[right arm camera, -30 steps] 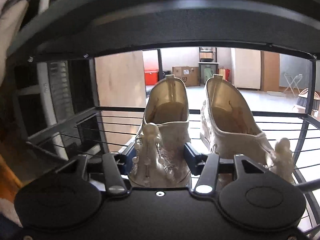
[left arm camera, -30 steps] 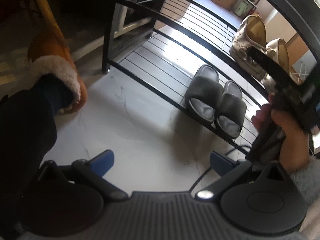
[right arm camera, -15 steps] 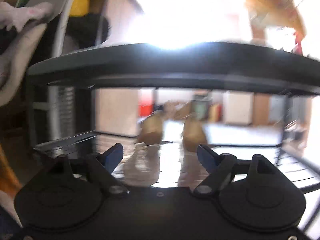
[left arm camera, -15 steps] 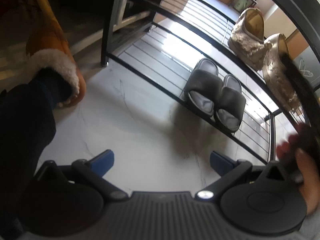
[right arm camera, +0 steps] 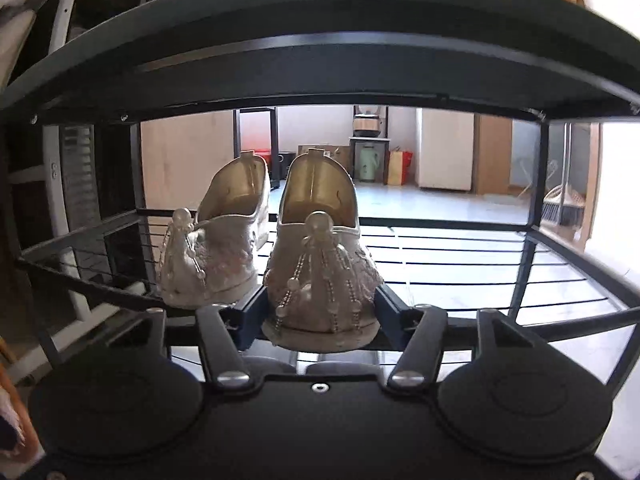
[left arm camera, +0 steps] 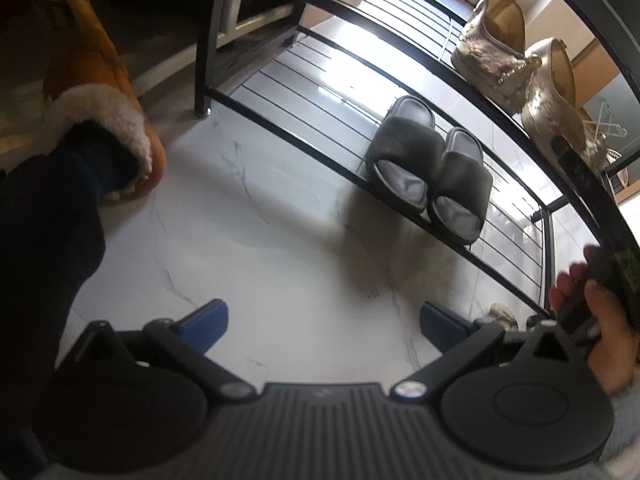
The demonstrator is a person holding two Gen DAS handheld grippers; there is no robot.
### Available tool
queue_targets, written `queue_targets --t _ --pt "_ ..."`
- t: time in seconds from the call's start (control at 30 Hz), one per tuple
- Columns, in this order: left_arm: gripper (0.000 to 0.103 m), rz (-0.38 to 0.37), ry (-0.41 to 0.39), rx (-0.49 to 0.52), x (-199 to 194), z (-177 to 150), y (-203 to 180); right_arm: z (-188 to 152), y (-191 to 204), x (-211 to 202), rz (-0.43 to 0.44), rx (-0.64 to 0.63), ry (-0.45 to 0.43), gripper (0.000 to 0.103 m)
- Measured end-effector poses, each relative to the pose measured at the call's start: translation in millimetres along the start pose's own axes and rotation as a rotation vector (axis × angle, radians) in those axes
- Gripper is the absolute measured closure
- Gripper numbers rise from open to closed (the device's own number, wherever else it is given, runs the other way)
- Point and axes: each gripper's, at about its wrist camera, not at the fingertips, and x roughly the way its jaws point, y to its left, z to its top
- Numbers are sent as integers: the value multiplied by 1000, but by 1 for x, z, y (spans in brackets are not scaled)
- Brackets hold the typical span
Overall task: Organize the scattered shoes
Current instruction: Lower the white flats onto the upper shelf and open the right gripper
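Note:
Two cream beaded shoes stand side by side on the middle tier of a black wire shoe rack (right arm camera: 440,256), toes toward me. My right gripper (right arm camera: 318,308) has the right shoe (right arm camera: 320,276) by the toe between its blue pads. The jaws are closing, and the pads sit close beside the sole without visibly squeezing it. The left shoe (right arm camera: 216,248) stands free, angled leftward. In the left wrist view both shoes (left arm camera: 492,60) show on the rack, with a grey slipper pair (left arm camera: 432,172) on the tier below. My left gripper (left arm camera: 324,320) hangs open over the white floor with nothing in it.
A person's foot in an orange fur-lined slipper (left arm camera: 108,120) stands on the floor at left. A hand (left arm camera: 600,328) holds the right gripper's handle at the right edge. A small fuzzy object (left arm camera: 500,314) lies on the floor by the rack's foot. The rack's top shelf (right arm camera: 320,32) overhangs the shoes.
My right gripper let go of the left beaded shoe, swung to the right and now straddles the right shoe's toe. The left gripper barely moved and stays open.

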Motion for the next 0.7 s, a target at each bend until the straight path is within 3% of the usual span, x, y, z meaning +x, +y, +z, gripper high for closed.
queue_targets --t 0.23,0.3,0.37,0.7 --pt "1 4 -8 3 0 1 -1 13 5 17 8 34 7 49" --pt "1 3 3 -3 1 0 0 12 8 15 -10 22 8 42" --pt "1 2 14 -6 3 0 1 12 9 19 -19 0 28 13" --pt "1 -4 23 -17 3 1 4 38 4 72 2 -18 188 26"
